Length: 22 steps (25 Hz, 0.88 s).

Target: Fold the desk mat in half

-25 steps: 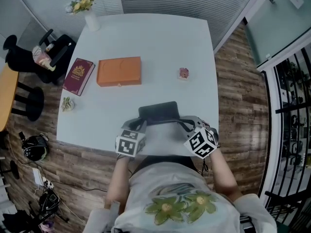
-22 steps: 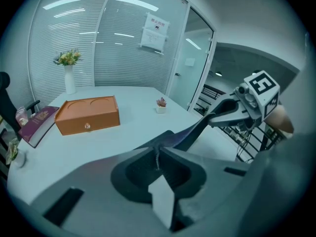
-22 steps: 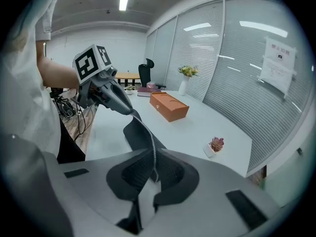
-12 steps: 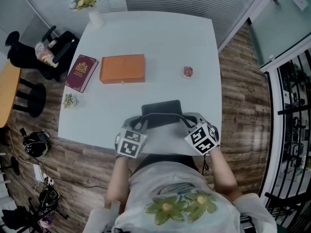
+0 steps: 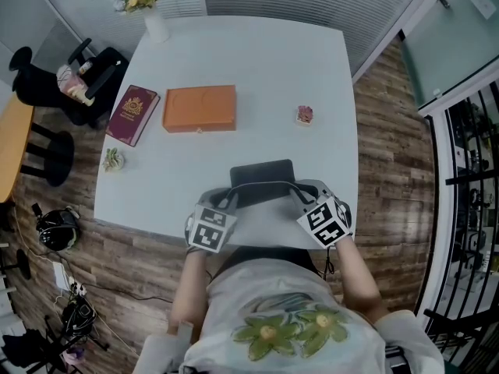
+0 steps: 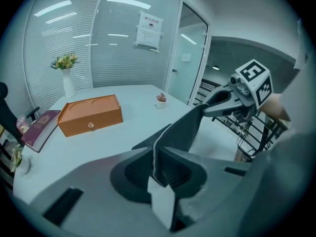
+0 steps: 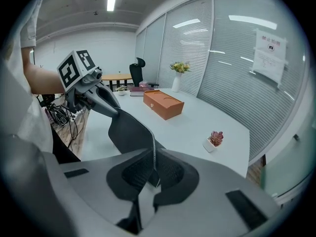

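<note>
Beyond the desk mat (image 5: pixel 261 174) lie an orange box (image 5: pixel 199 108) and maroon book (image 5: pixel 132 115).

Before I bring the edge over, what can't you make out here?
Head view: desk mat corners, covered by the left gripper and right gripper holding them.
Head view: book cover lettering, too small.
Left gripper view: wall notice text, too small.

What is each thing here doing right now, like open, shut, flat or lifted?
desk mat: near edge lifted, far part lying flat.
left gripper: shut on desk mat's edge.
right gripper: shut on desk mat's edge.
orange box: closed, flat.
red book: closed, flat.
flower vase: upright.
pink plant pot: upright.
</note>
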Available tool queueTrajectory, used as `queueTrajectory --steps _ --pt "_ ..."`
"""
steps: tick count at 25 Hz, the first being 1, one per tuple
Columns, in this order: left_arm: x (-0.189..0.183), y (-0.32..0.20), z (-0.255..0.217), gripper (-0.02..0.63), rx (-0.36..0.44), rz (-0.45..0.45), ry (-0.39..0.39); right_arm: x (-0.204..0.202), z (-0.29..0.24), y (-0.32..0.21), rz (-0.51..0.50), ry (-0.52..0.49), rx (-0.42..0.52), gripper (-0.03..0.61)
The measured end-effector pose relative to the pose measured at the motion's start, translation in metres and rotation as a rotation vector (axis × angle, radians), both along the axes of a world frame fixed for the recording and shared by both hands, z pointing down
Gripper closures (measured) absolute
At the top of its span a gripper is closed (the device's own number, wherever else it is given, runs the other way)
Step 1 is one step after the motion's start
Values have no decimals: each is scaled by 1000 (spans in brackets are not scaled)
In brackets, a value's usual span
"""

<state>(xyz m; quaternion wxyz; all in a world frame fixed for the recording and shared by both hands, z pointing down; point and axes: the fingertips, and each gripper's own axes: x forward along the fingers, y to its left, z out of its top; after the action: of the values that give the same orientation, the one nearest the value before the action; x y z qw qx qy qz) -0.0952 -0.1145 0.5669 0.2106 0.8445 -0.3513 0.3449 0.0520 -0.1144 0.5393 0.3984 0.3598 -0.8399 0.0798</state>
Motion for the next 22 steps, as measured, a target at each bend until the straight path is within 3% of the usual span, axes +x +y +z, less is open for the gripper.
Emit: queueTrajectory --steps 22 --pt "13 -35 -22 582 100 3 28 17 -1 -24 154 -14 12 549"
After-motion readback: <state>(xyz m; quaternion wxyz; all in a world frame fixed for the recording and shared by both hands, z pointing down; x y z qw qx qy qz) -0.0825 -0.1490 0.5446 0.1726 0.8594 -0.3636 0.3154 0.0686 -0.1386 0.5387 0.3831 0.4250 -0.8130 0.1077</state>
